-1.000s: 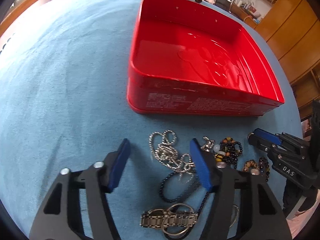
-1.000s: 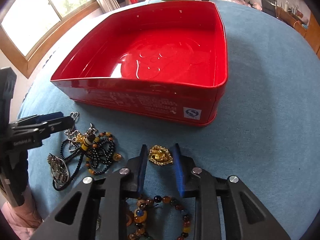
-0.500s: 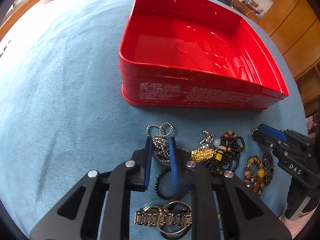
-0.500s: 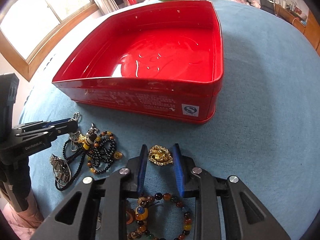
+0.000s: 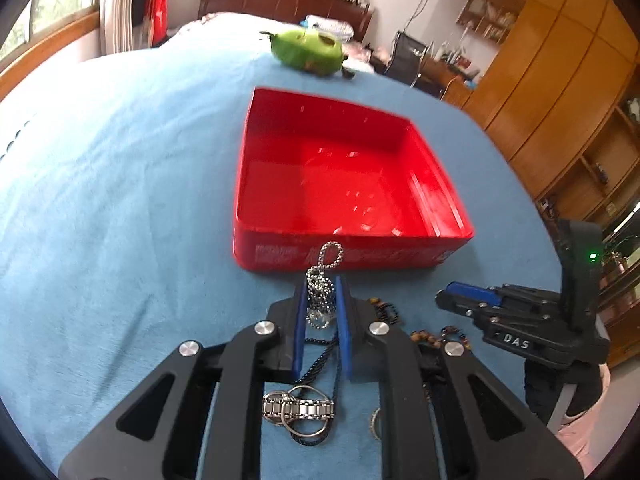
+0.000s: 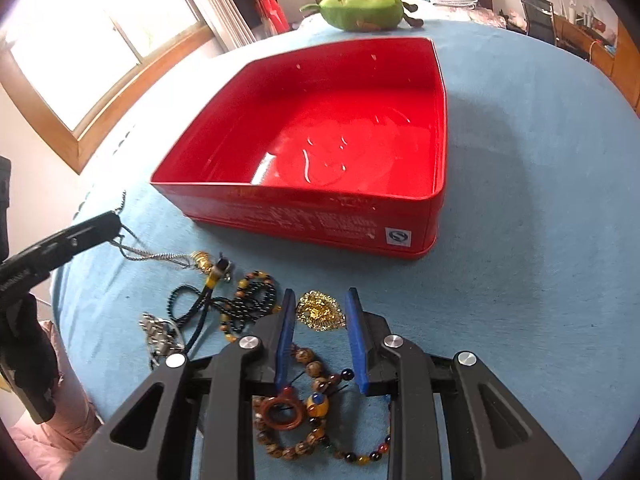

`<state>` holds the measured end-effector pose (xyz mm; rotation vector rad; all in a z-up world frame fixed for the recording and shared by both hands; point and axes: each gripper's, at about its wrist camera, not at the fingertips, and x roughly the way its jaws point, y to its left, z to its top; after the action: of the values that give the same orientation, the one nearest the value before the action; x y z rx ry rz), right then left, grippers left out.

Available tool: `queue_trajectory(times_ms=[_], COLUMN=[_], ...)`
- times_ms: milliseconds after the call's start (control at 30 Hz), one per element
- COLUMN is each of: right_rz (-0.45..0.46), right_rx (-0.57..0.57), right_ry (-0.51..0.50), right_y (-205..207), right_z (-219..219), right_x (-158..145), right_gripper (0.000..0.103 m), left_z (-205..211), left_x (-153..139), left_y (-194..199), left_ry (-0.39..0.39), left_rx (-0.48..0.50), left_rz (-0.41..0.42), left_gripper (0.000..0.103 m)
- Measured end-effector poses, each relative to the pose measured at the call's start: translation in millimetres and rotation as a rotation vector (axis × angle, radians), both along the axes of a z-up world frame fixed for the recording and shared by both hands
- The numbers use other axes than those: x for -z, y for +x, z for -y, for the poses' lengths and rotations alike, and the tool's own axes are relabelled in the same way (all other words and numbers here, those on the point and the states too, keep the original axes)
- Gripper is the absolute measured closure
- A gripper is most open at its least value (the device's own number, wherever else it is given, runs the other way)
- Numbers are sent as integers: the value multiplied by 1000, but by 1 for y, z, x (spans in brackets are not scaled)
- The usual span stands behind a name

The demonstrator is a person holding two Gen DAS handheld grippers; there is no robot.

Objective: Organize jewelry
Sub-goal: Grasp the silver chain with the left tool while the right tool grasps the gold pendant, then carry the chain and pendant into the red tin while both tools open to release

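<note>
The silver ball chain [image 5: 320,288] is the thing I'm carrying: it sits bunched between my left gripper [image 5: 320,300] pads, which pinch it firmly, one loop sticking up above the tips and a strand trailing down toward the blue cloth [image 5: 120,200]. In the right wrist view that strand runs slack from my left jaws to the gold clasp [image 6: 201,260] lying by the black bead necklace [image 6: 256,300], so I judge part of the chain is not clear of the pile. To do this well I want to lift straight up until the tail hangs free (a snag on the black beads would drag the whole heap), then carry it over the near wall of the red tin [image 5: 348,256], which stands empty just beyond the jewellery, and let go only once the bunch is above the tin floor. My right gripper [image 6: 320,312] hangs low over the gold brooch [image 6: 320,311], its jaws partly spread on either side of it and, as far as I can see, not pressing it; the brown bead bracelets [image 6: 296,420] lie below it, and it should wait there so the two hands do not cross.
</note>
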<state>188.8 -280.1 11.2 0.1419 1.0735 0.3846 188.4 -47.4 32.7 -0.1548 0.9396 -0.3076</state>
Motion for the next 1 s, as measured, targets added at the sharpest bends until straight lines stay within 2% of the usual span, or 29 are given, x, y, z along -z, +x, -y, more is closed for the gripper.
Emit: queue_trajectory(times_ms=[100, 267, 500, 800, 900, 1000], right_rz=[8, 17, 35, 103, 102, 81], right_rx=[-2, -9, -17, -1, 16, 33], right_ry=[-2, 5, 16, 26, 30, 36], right_y=[-3, -6, -4, 36, 59, 77], right_z=[-2, -4, -4, -6, -5, -6], right_x=[-5, -12, -29, -76, -75, -62], right_gripper=[78, 78, 78, 78, 78, 78], left_z=[4, -15, -23, -9, -5, -1], left_x=[-9, -29, -50, -92, -92, -77], left_y=[-11, -29, -36, 3, 29, 56], left_ry=[-18, -37, -59, -101, -116, -106], left_rx=[8, 15, 21, 33, 33, 9], left_rz=[38, 88, 118, 195, 187, 168], left_gripper=[91, 91, 91, 91, 91, 91])
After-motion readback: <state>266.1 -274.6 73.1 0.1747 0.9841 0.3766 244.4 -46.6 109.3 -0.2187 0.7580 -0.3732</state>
